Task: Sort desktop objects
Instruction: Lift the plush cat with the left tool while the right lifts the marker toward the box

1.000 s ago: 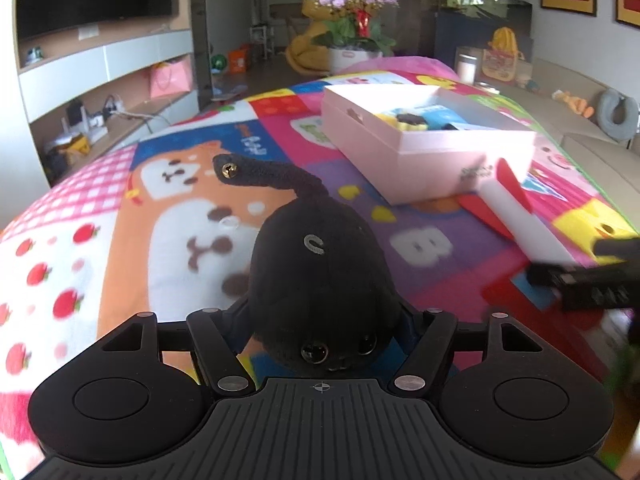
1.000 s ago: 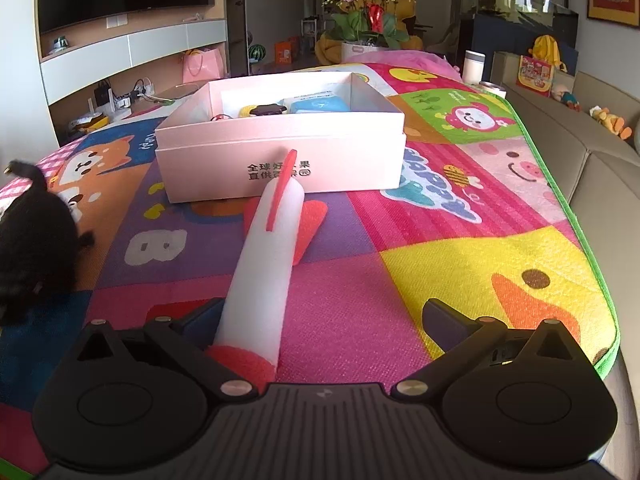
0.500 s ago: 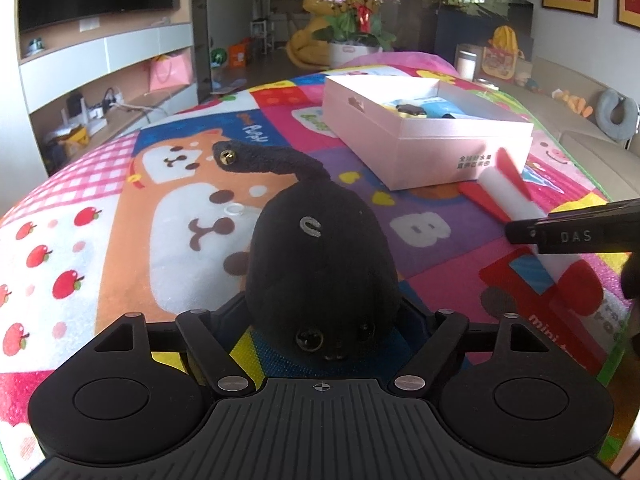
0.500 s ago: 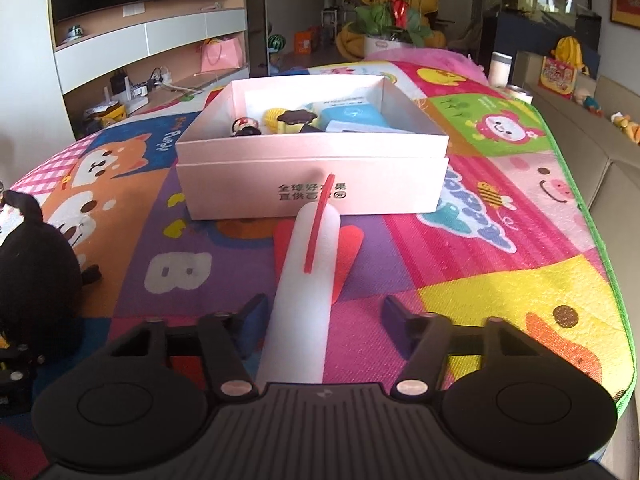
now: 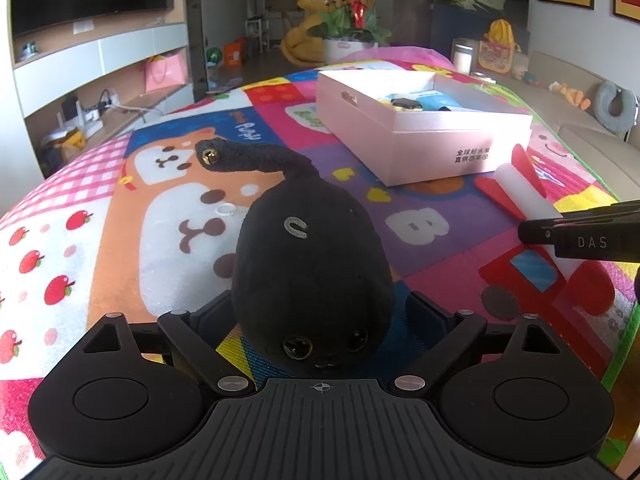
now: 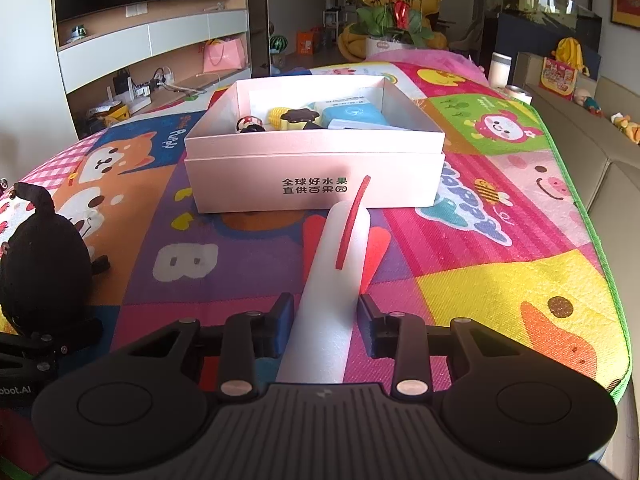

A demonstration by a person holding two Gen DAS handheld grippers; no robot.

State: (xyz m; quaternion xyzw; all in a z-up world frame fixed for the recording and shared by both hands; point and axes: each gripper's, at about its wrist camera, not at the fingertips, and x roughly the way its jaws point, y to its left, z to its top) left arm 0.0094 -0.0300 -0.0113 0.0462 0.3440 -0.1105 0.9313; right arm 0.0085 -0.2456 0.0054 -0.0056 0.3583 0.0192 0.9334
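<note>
A black plush toy (image 5: 312,256) with a curved stalk sits between the fingers of my left gripper (image 5: 320,316), which is shut on its lower body. It also shows in the right wrist view (image 6: 44,256). A white foam rocket (image 6: 336,280) with red fins lies on the colourful play mat, its nose toward me. My right gripper (image 6: 326,316) is shut on its body; the rocket (image 5: 528,196) and a right finger (image 5: 580,236) show in the left wrist view. An open pink box (image 6: 312,184) with several small items stands beyond the rocket.
The play mat (image 6: 500,280) ends at a green edge on the right, beside a beige sofa (image 6: 616,184). A flower pot (image 6: 392,12) stands beyond the far end. A TV wall with shelves is at the left.
My right gripper has closed from wide open onto the foam rocket and risen a little. My left gripper has stayed shut on the black plush toy and lifted slightly.
</note>
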